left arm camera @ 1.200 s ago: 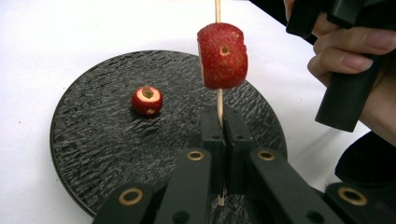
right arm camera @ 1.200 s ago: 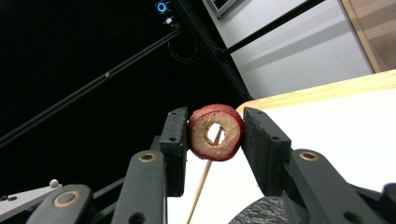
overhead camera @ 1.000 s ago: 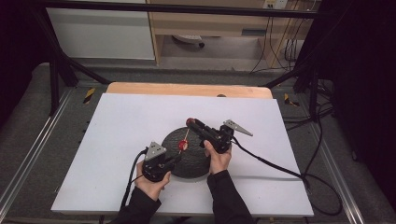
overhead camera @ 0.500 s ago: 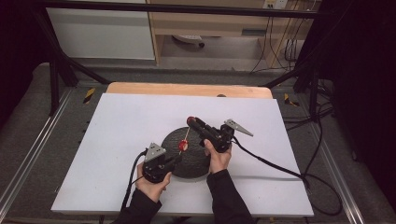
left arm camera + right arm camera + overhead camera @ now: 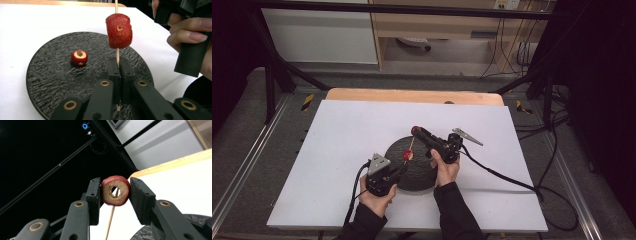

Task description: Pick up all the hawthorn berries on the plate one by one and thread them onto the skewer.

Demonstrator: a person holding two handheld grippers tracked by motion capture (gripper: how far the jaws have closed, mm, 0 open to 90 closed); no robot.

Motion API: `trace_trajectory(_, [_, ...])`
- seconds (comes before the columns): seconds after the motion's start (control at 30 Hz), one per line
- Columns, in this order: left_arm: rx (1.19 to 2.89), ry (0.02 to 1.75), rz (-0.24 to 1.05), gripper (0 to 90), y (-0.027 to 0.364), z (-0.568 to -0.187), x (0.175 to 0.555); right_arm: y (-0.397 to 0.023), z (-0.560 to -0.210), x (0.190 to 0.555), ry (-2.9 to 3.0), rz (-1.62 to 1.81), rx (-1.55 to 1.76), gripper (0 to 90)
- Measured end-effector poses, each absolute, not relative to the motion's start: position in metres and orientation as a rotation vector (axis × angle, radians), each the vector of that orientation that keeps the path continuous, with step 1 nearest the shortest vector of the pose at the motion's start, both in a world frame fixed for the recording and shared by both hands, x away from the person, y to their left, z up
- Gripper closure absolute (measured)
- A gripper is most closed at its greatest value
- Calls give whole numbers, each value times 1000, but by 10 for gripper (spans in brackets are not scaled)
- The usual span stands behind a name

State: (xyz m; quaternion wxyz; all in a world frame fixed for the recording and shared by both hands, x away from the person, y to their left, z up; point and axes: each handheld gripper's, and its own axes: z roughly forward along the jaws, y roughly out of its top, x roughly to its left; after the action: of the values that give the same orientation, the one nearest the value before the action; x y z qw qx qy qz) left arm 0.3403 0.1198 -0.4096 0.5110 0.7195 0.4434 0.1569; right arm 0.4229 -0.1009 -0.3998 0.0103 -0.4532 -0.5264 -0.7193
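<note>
Nothing has shifted since the earlier frame, left claw (image 5: pixel 117 75) clenched on thin wooden skewer (image 5: pixel 117 56) above round black textured plate (image 5: pixel 50 82), red strawberry chunk (image 5: pixel 118 30) threaded on it, right claw (image 5: pixel 115 191) grasping cored red fruit ring (image 5: pixel 115 190) just above the plate, white surface (image 5: pixel 337 130) under the plate, grey floor (image 5: pixel 242 150) around.

A round black plate (image 5: pixel 412 165) is seen on the white worktop (image 5: pixel 337 135), toward its near edge. The left gripper (image 5: pixel 398 171) is held at the plate's near-left rim, the right gripper (image 5: pixel 418 132) above its far side. A thin skewer (image 5: pixel 410 146) is seen over the plate, a red fruit piece (image 5: pixel 407 156) threaded on it; another red piece (image 5: pixel 415 130) is seen at the right gripper's fingers.
</note>
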Motion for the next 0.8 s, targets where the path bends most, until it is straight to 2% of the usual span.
trace_trajectory(0.37, [1779, 1025, 448, 885, 120, -410, 345, -101, -400, 421, -1661, -2159, -1403, 630])
trace_trajectory(0.8, [1797, 1035, 419, 884, 121, -410, 358, -92, -415, 411, -1767, -2041, -1355, 628])
